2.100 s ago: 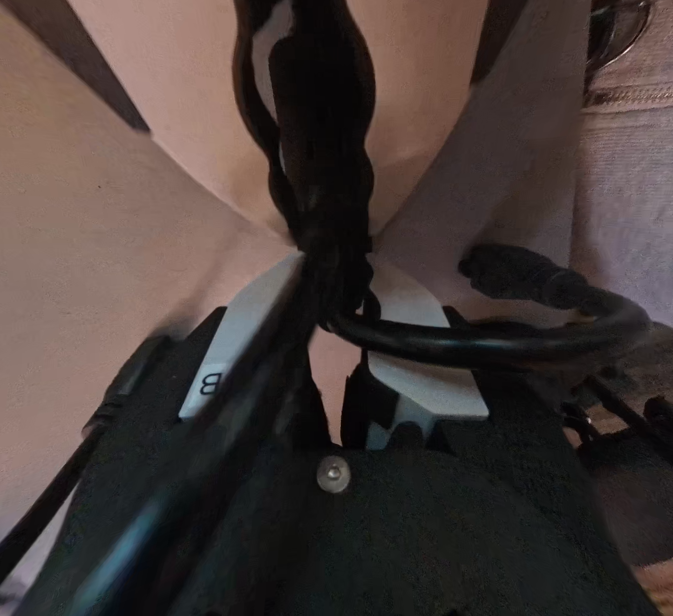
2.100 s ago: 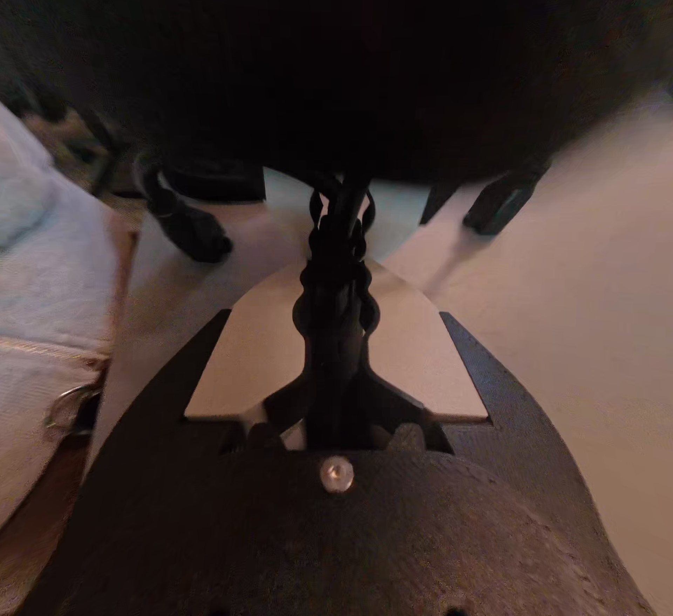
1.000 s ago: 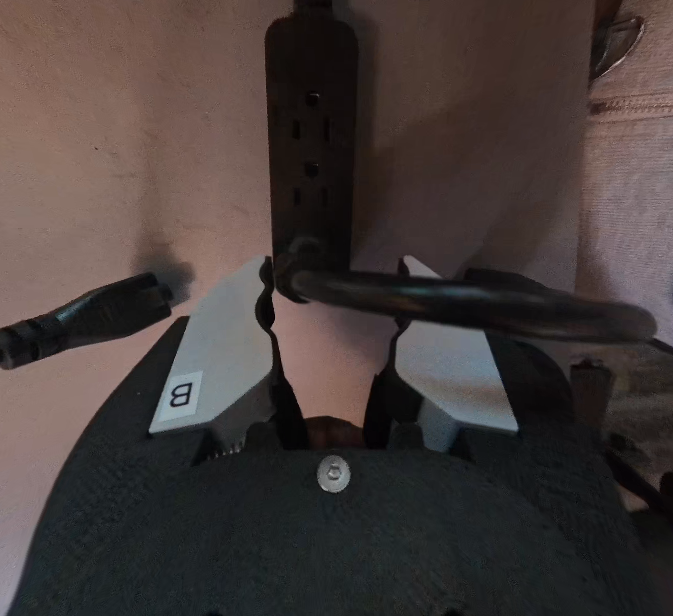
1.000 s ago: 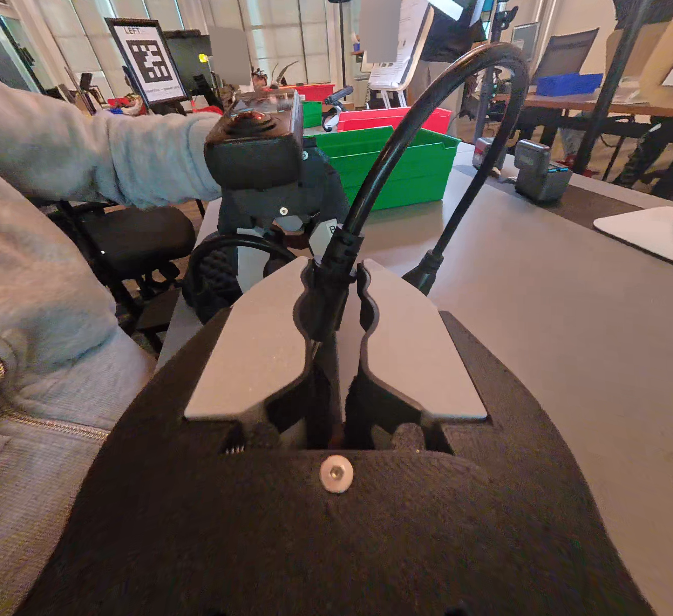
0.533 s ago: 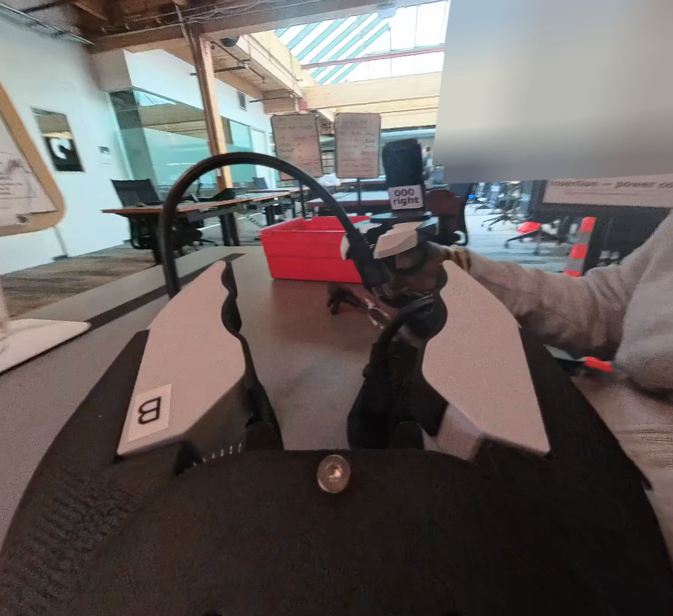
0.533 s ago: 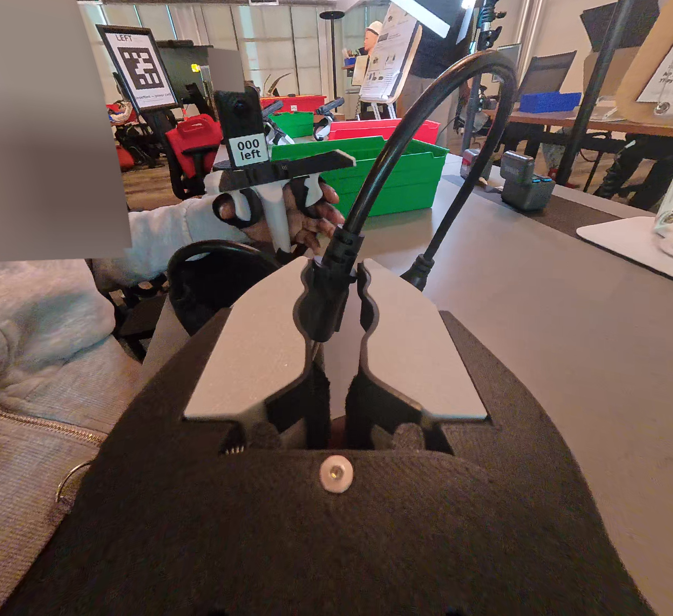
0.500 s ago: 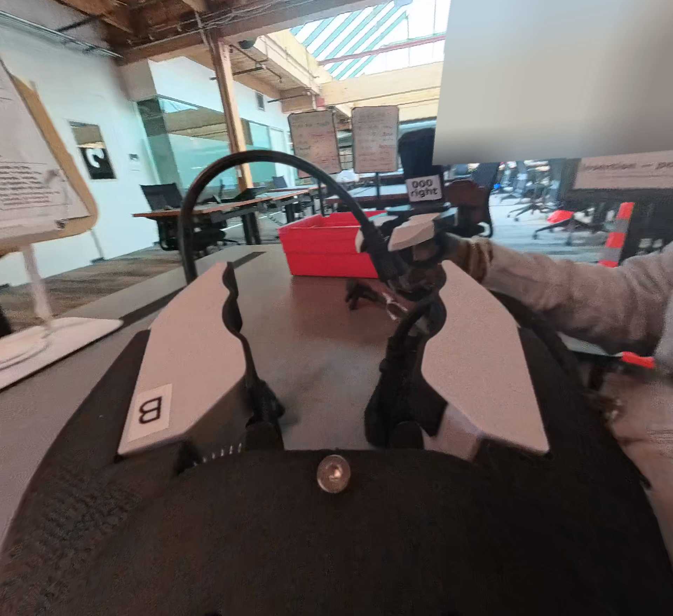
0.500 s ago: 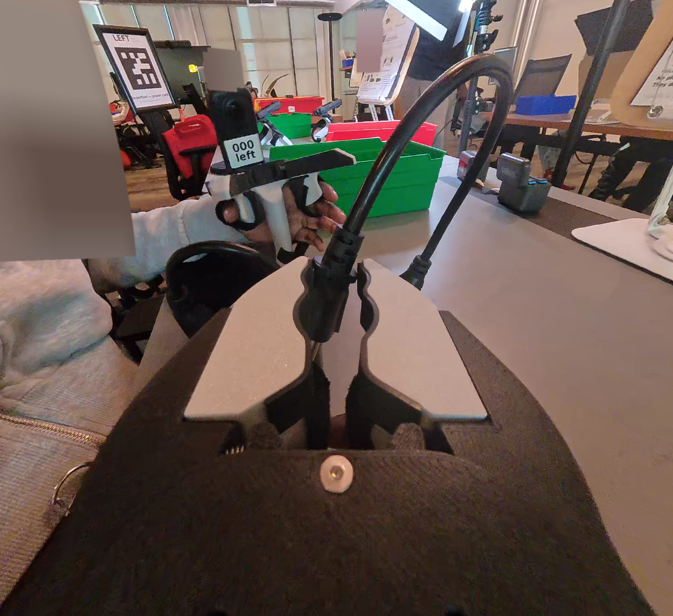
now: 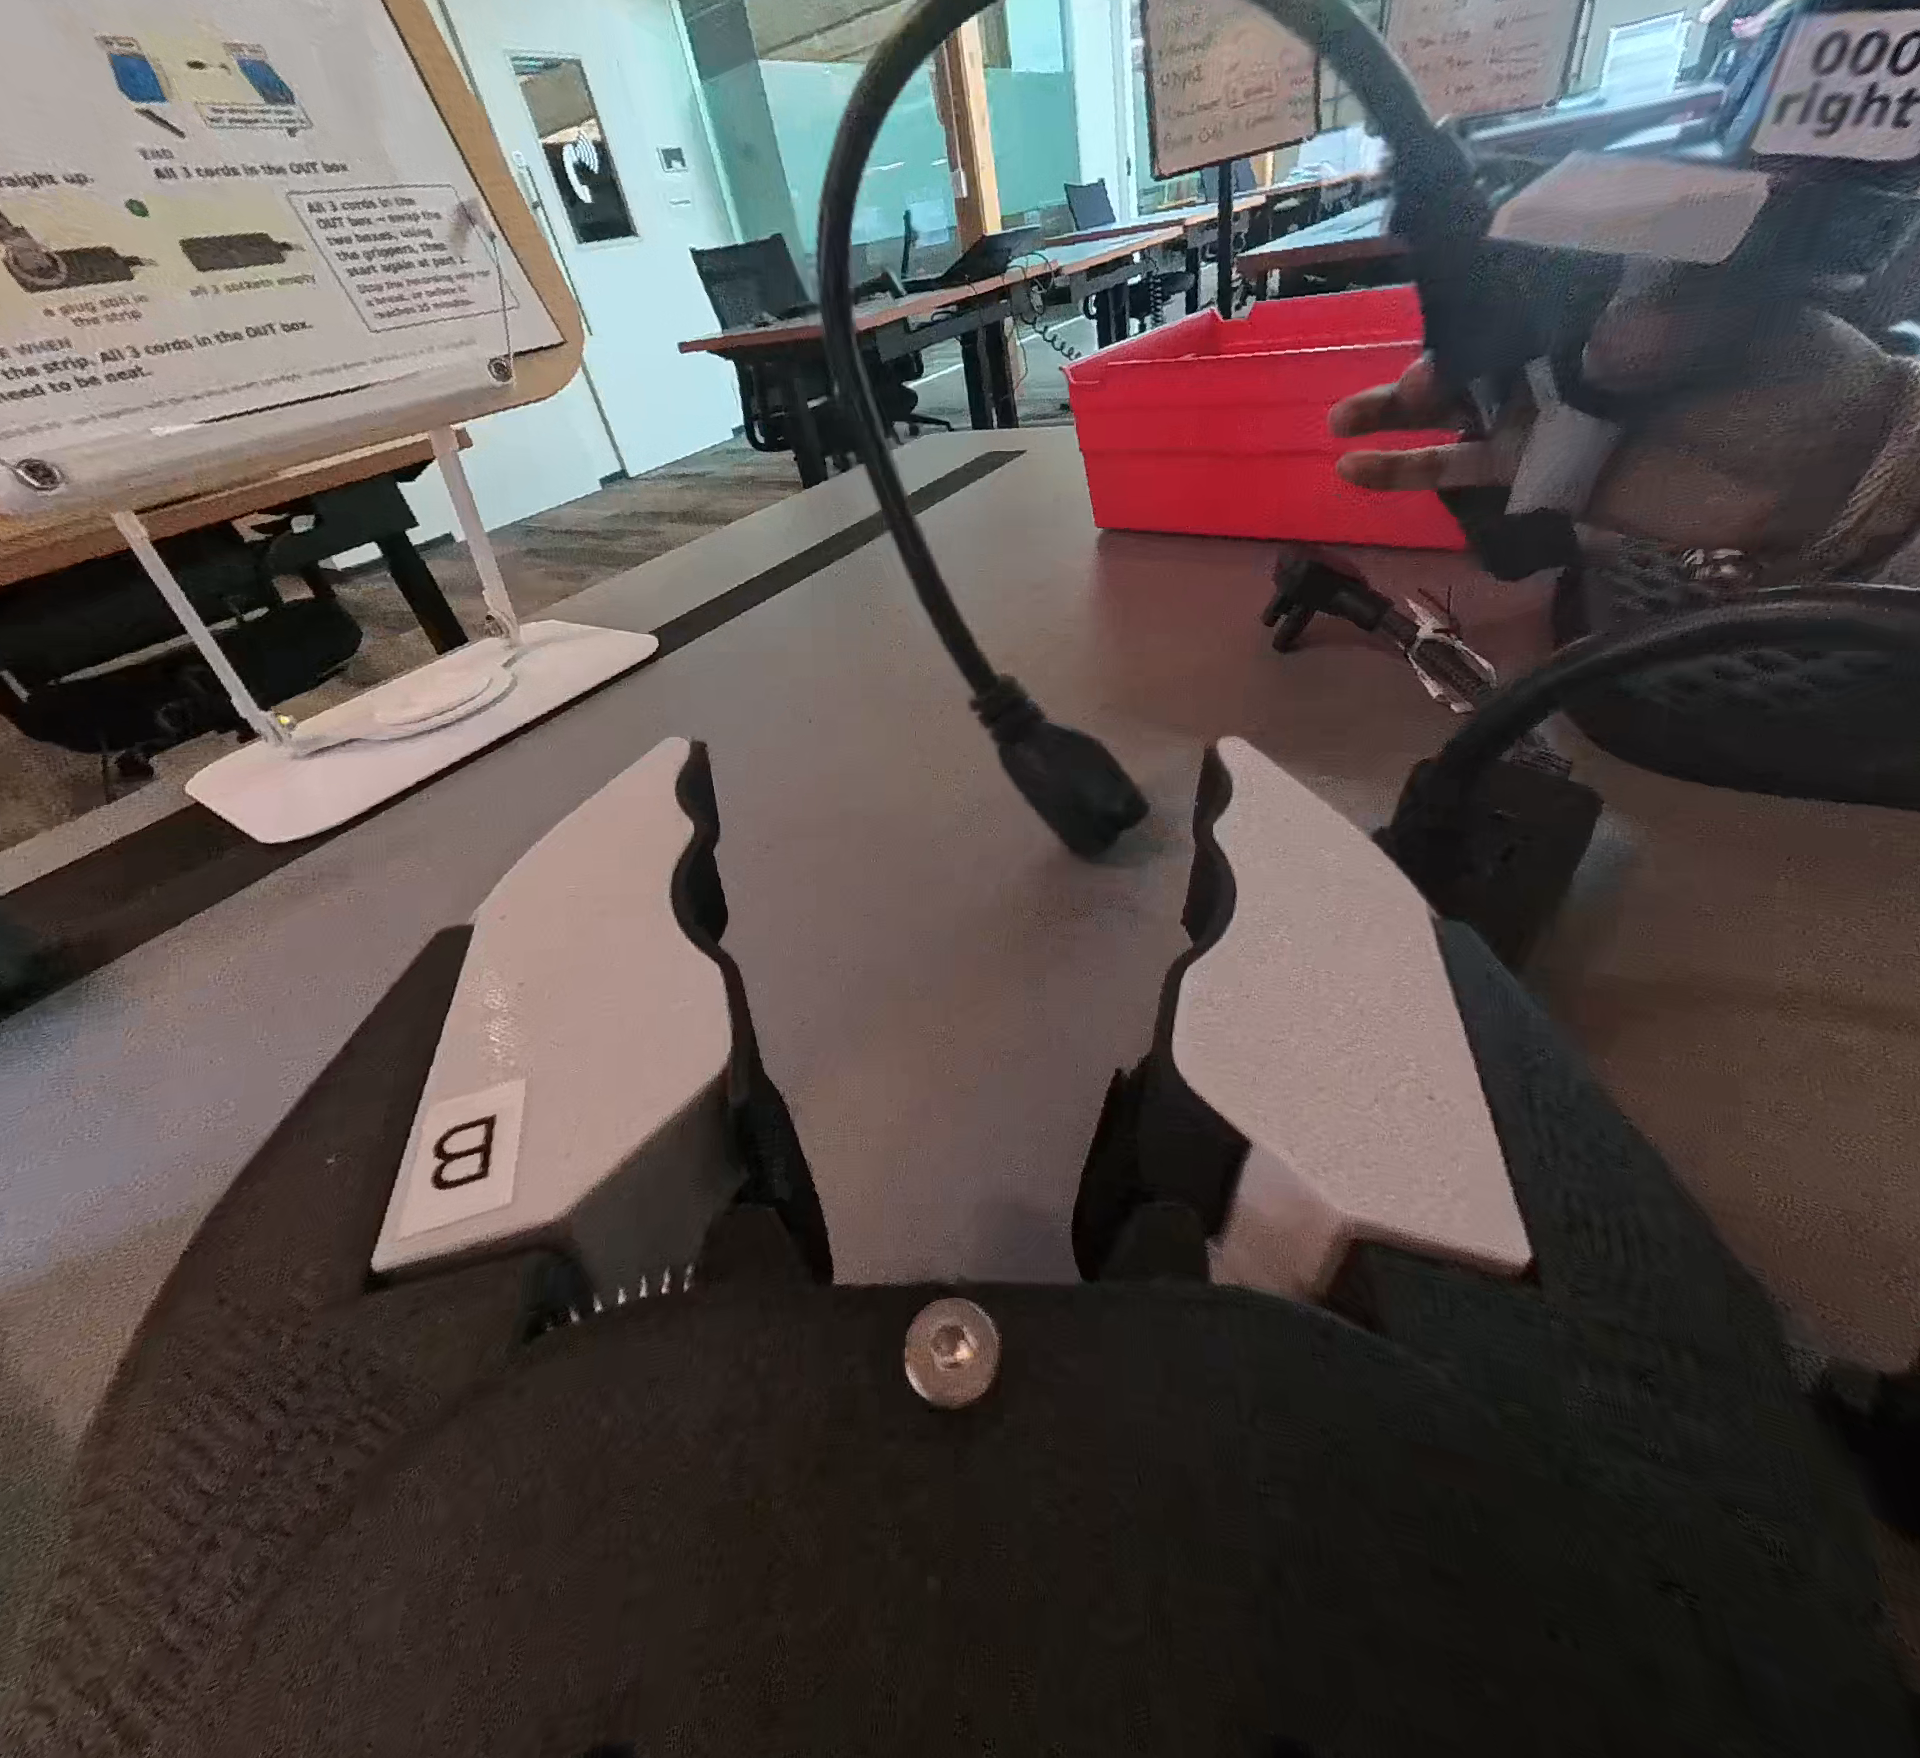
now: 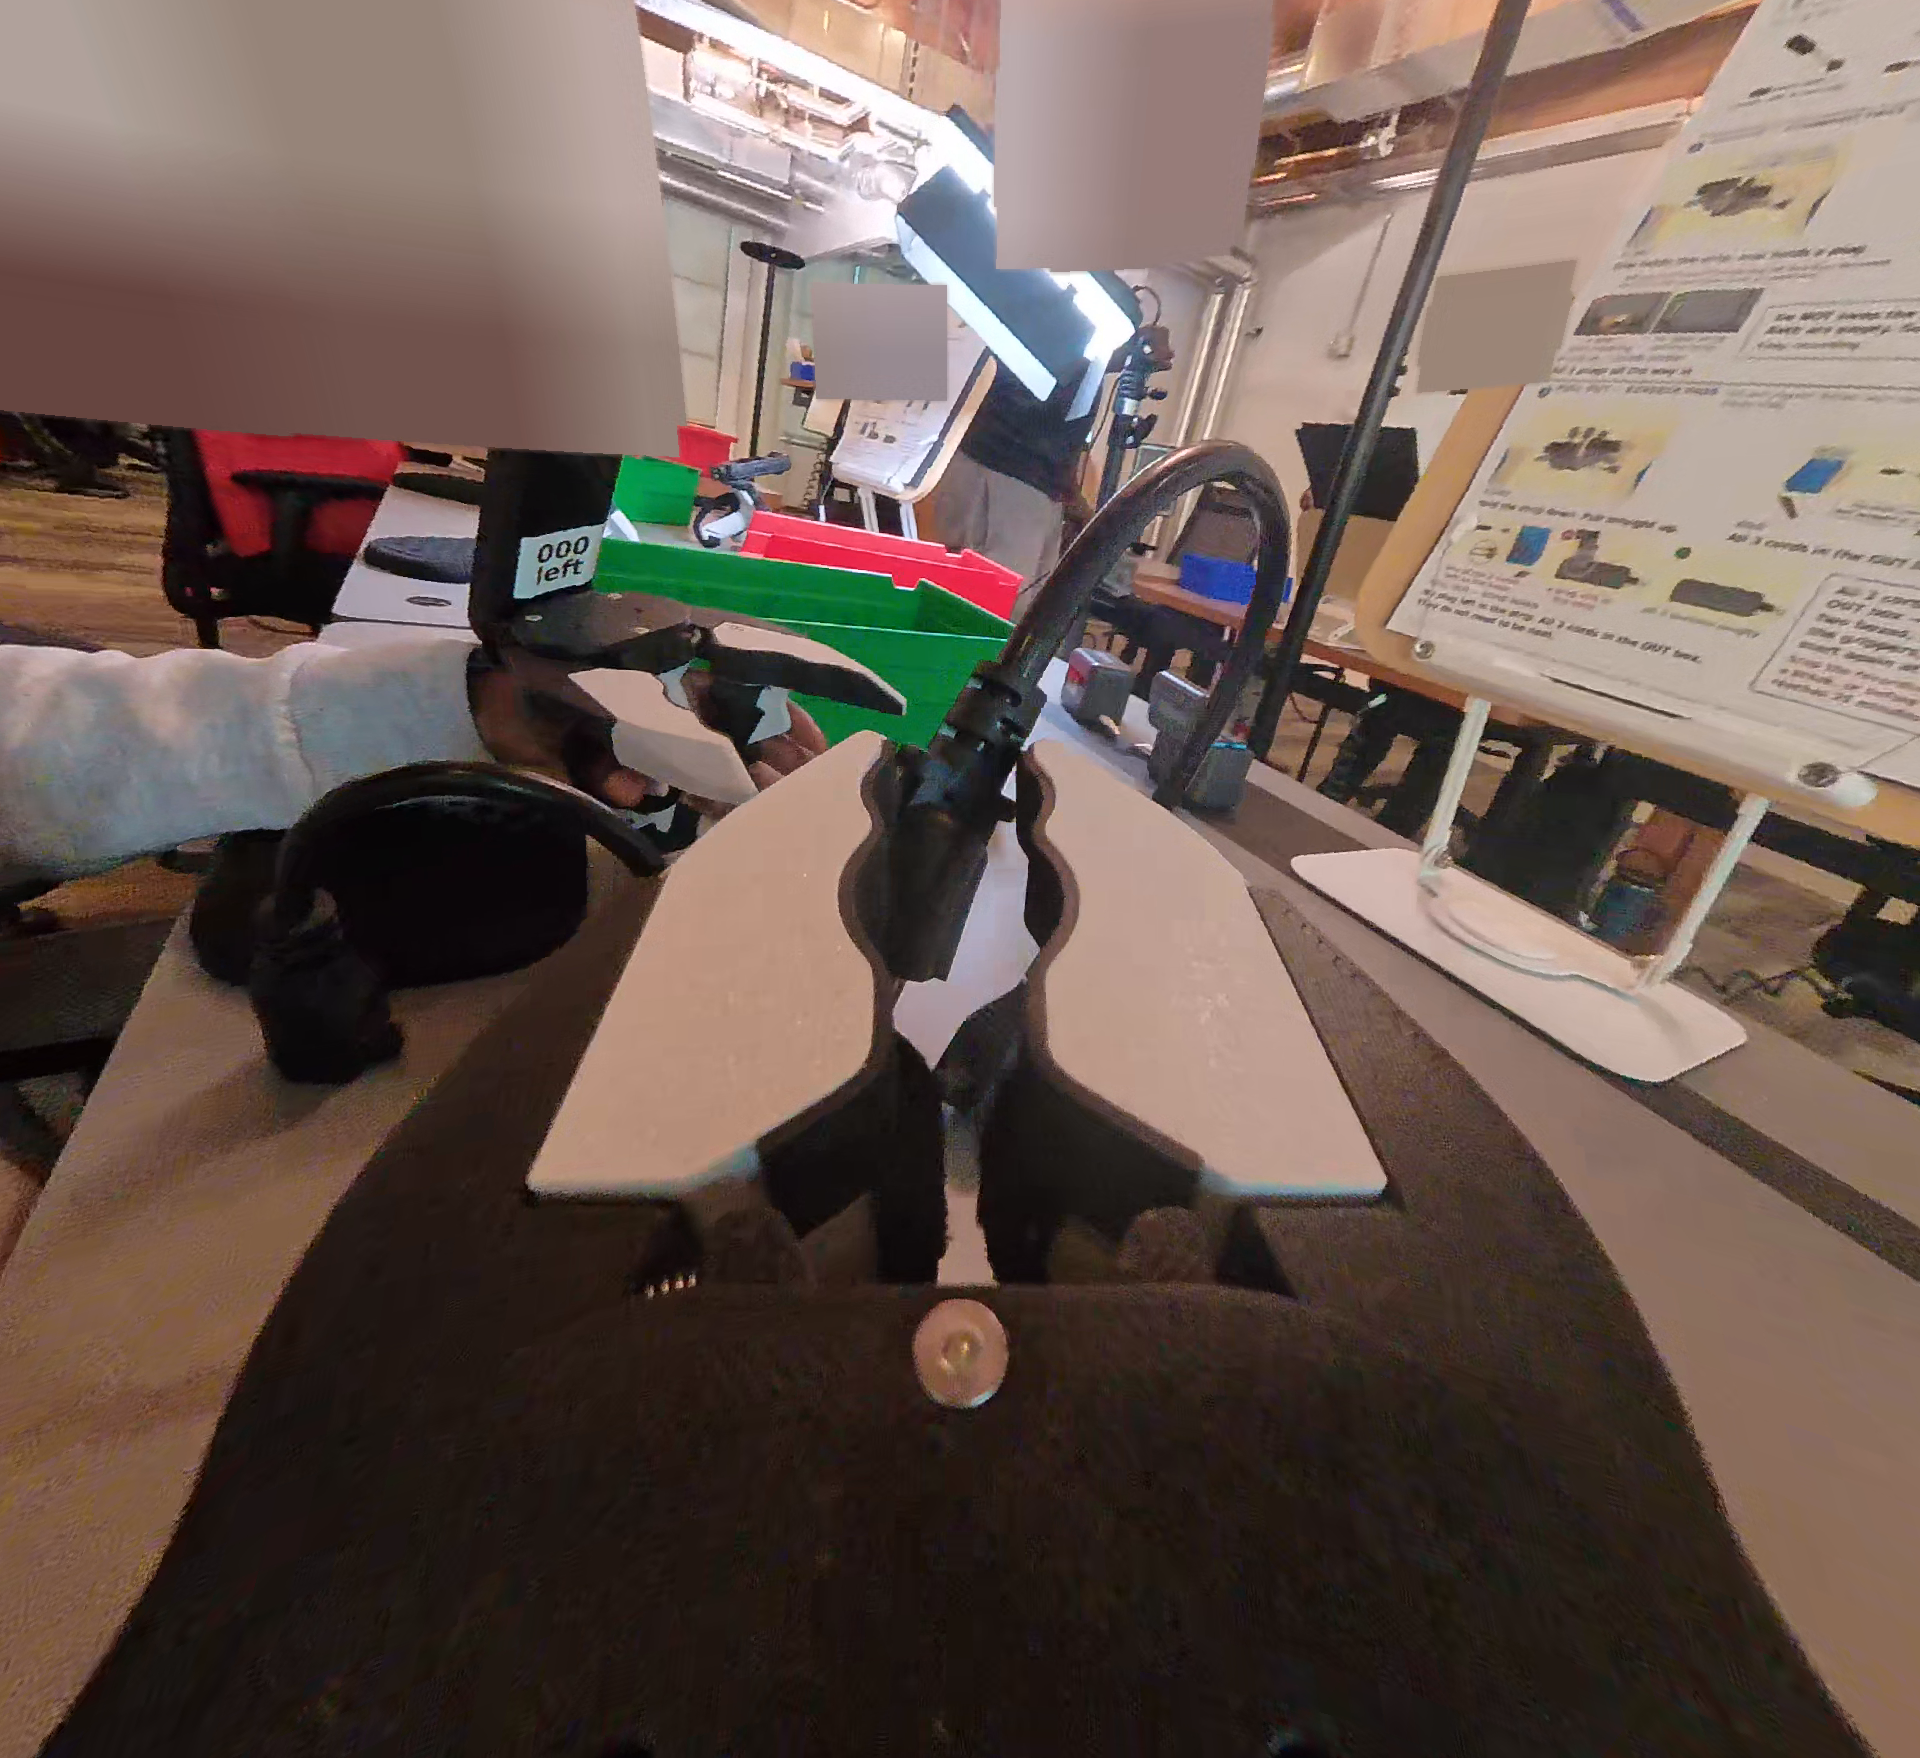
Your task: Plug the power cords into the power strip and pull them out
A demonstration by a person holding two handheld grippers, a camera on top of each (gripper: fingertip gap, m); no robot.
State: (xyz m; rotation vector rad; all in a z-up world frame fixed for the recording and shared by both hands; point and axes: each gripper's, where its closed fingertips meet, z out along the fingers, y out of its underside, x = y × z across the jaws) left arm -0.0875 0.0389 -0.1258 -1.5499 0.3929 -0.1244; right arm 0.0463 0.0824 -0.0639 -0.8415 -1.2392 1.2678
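Observation:
My right gripper (image 10: pixel 951 752) is shut on the plug (image 10: pixel 935 861) of a short black power cord (image 10: pixel 1195 482), which arches up and over to the right. In the left wrist view the same cord (image 9: pixel 883 150) loops from the right gripper (image 9: pixel 1621 222) down to its free connector (image 9: pixel 1070 794), which rests on the grey table (image 9: pixel 883 981). My left gripper (image 9: pixel 951 752) is open and empty, just short of that connector. A black block with a thick cord (image 9: pixel 1486 841), seemingly the power strip's end, lies right of it and also shows in the right wrist view (image 10: pixel 312 991).
A red bin (image 9: pixel 1247 420) and a green bin (image 10: pixel 831 628) stand at the table's far side. An instruction board on a white stand (image 9: pixel 260 150) is at the left, and shows in the right wrist view (image 10: pixel 1714 461). Another black plug (image 9: pixel 1320 607) lies near the red bin.
Both grippers rose from looking down at the power strip. The left let go and opened. The right pulled its plug out and holds it up; the cord's free end now rests on the table.

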